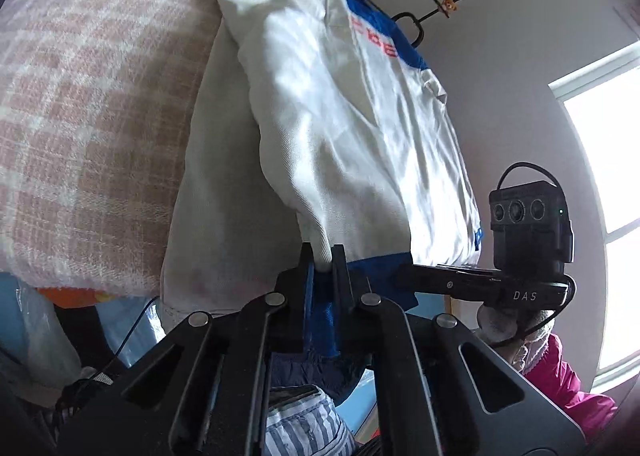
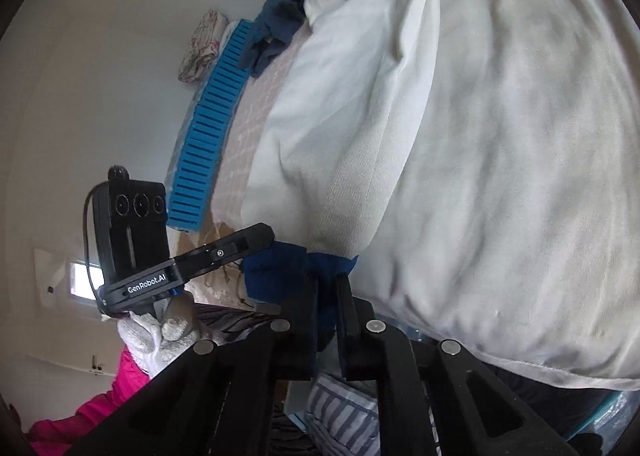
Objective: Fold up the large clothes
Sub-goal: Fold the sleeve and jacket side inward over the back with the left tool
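Observation:
A large white garment (image 1: 340, 127) with blue trim and red lettering lies spread on a bed. In the left wrist view my left gripper (image 1: 323, 264) is shut on its white-and-blue hem, cloth pinched between the jaws. Just to the right, my right gripper (image 1: 404, 276) meets the same blue hem. In the right wrist view the white garment (image 2: 460, 135) fills the right side. There my right gripper (image 2: 328, 280) is shut on a bunched blue cuff. My left gripper (image 2: 262, 236) reaches the blue edge from the left, held by a gloved hand (image 2: 160, 332).
A pink checked blanket (image 1: 88, 115) covers the bed to the left of the garment. A blue slatted panel (image 2: 208, 143) and a dark blue cloth (image 2: 280, 23) lie at the bed's far edge. Striped fabric (image 1: 300, 424) sits below the grippers. A bright window (image 1: 608, 175) is at right.

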